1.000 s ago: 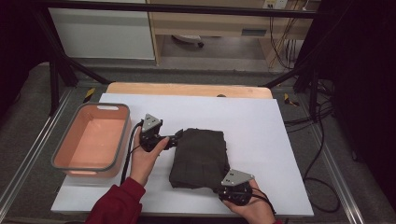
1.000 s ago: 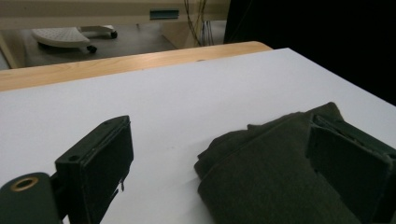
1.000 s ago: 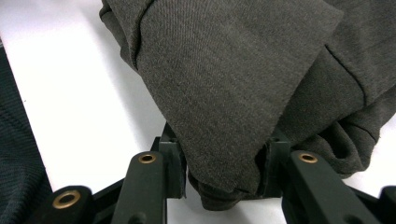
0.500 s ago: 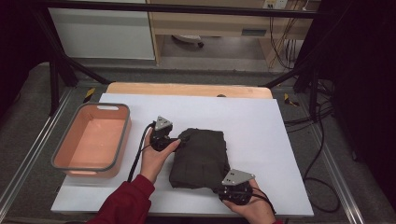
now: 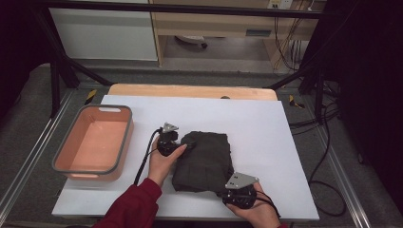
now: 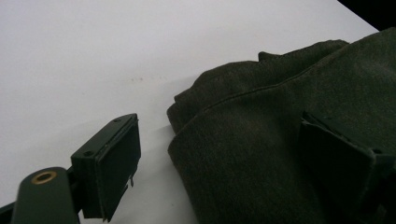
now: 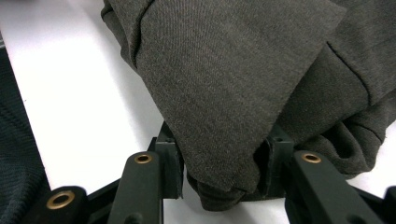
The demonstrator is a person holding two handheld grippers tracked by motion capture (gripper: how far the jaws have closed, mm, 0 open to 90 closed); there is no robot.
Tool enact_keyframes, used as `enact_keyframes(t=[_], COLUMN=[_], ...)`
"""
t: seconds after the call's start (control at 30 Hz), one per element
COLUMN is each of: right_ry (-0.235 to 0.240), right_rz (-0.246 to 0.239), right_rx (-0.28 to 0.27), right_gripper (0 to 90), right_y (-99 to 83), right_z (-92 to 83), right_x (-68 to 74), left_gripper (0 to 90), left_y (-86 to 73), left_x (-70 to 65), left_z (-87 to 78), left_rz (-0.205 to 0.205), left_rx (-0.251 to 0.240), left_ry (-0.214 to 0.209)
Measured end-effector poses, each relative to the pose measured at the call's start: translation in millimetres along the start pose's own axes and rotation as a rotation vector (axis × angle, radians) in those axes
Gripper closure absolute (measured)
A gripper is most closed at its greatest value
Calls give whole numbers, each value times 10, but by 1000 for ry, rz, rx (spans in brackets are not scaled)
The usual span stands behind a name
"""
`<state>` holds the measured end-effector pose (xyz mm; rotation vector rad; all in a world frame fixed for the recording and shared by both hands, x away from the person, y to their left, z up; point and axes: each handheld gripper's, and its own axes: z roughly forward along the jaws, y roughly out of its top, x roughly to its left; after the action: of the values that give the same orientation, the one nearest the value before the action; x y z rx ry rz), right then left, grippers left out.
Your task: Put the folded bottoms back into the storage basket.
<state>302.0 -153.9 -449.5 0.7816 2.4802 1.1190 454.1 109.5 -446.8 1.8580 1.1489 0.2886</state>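
A white table (image 5: 266,142) takes up most of the space, with an orange bin (image 5: 92,142) standing empty on its left side, likely waiting for the cloth. The cloth (image 5: 205,159) lies folded in the middle of the table, just right of the bin: a dark olive-grey twill garment, thick, in several stacked layers with a seam running along one edge and a bunched corner toward the person. The right gripper (image 7: 219,179) has its jaws clamped on that near corner, a wad of fabric squeezed between them, which seems meant to pin the bundle so it keeps its shape. The left gripper (image 6: 233,163) sits at the far left corner, jaws spread wide, one pad (image 6: 114,163) over bare table and the other above the fabric, so the folded edge lies between them unpinched; they have just been narrowing slightly. It looks poised to bite that edge so both ends can be lifted together.
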Motion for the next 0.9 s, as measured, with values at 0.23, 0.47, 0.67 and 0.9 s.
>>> enact_keyframes(t=[0.23, 0.47, 0.67, 0.9], right_ry=[0, 4, 10, 18], right_rz=[1, 4, 9, 10], right_rx=[1, 5, 7, 6], right_gripper=[603, 603, 605, 617], right_y=[1, 4, 8, 20], right_z=[1, 1, 5, 13], right_x=[0, -3, -10, -22], left_gripper=[141, 174, 278, 543], left_y=[-33, -40, -16, 12], left_x=[47, 66, 69, 19], left_z=[71, 110, 147, 146], left_rz=[-75, -99, -120, -106], left_rx=[44, 61, 71, 62], left_ry=[-39, -78, -123, -150])
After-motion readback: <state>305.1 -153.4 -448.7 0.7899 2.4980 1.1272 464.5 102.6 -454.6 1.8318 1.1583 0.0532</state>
